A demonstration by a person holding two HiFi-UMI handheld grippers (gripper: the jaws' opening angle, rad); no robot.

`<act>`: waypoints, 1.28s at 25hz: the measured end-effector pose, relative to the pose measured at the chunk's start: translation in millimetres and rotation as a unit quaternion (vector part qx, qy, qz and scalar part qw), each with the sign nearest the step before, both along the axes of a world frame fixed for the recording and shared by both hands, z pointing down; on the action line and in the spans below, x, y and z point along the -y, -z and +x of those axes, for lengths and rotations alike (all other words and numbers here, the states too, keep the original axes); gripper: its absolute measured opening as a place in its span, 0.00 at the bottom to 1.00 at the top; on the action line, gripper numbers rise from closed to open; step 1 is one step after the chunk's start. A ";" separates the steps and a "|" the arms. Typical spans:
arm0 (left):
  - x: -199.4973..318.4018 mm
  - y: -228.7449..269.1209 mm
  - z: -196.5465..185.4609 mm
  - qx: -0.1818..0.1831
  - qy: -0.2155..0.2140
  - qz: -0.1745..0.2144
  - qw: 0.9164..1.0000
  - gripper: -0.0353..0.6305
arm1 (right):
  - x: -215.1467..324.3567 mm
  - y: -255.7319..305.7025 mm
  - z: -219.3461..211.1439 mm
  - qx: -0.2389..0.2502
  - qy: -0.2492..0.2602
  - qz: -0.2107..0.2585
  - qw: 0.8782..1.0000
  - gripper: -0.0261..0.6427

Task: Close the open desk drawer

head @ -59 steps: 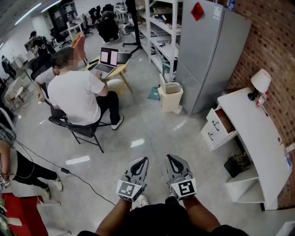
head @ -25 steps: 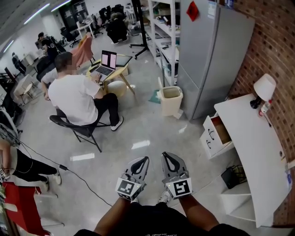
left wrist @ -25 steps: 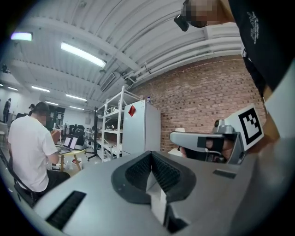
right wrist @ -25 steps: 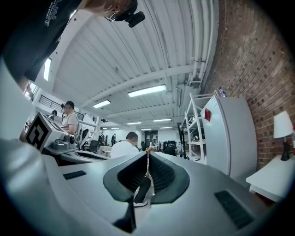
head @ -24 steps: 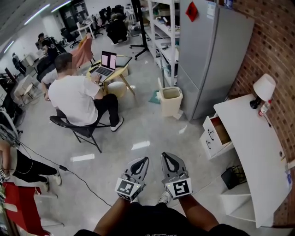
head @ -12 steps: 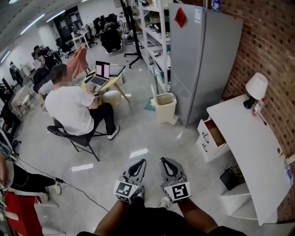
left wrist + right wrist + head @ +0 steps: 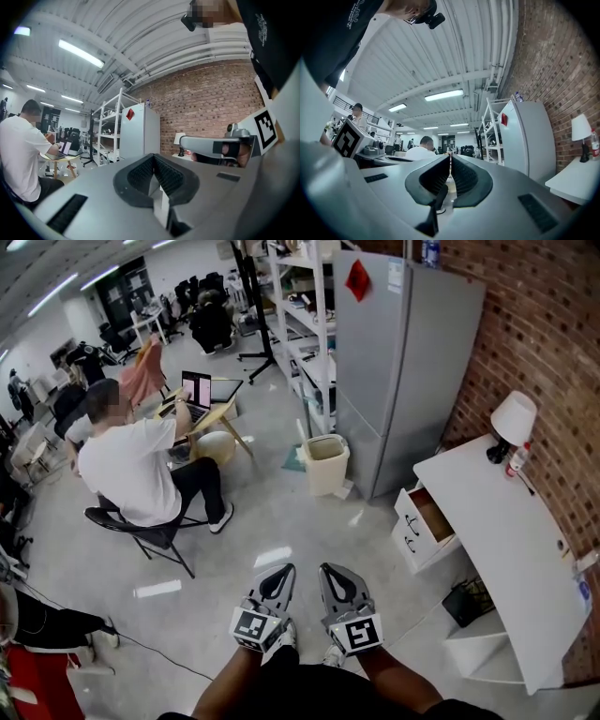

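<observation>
The white desk [image 7: 511, 540] stands along the brick wall at the right. Its top drawer [image 7: 424, 517] is pulled out toward the room, showing a brown inside. Both grippers are held side by side low in the head view, over the floor and well short of the desk. The left gripper [image 7: 284, 570] is shut with nothing between its jaws, and its ribbed pads meet at the tip in the left gripper view [image 7: 153, 157]. The right gripper [image 7: 328, 569] is also shut and empty [image 7: 450, 157]. The desk's corner [image 7: 577, 180] shows at the right of the right gripper view.
A grey fridge [image 7: 403, 362] stands just beyond the desk, with a beige bin [image 7: 323, 463] beside it. A lamp [image 7: 512, 420] sits on the desk, and a black basket [image 7: 465, 602] below it. A seated person [image 7: 127, 465] on a chair is at left. White shelving [image 7: 295, 315] is behind.
The desk and its open drawer have slid leftward and nearer in the head view as I walk forward. Both grippers stay shut and side by side.
</observation>
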State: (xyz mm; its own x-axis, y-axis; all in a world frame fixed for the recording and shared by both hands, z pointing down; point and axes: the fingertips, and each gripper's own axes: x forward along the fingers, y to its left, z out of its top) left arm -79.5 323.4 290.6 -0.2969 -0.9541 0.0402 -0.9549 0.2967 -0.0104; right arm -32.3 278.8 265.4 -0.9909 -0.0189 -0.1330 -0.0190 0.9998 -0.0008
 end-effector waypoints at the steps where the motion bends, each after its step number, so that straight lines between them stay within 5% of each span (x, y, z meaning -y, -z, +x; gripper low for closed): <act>1: -0.7 1.1 -5.4 0.001 0.002 0.002 1.000 0.06 | 0.4 0.4 -4.8 0.000 0.000 0.001 1.000 0.08; 8: -12.9 3.1 -53.9 0.007 0.020 0.008 1.000 0.06 | -2.1 -4.3 -43.5 -0.010 -0.008 0.000 1.000 0.08; 23: -2.1 -5.5 -145.0 -0.011 -0.041 0.028 0.999 0.06 | -10.7 -14.8 -133.8 -0.052 -0.066 0.019 0.996 0.08; 32: 13.1 -17.0 -163.6 -0.029 -0.053 0.016 0.998 0.06 | 2.9 -22.6 -135.3 -0.055 -0.130 0.027 0.990 0.08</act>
State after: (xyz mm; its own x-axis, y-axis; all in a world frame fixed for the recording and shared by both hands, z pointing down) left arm -243.1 310.3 307.6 -0.1932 -0.9809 0.0231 -0.9795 0.1942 0.0530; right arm -167.6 275.9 288.0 -0.9622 -0.2703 -0.0332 -0.2720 0.9598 0.0695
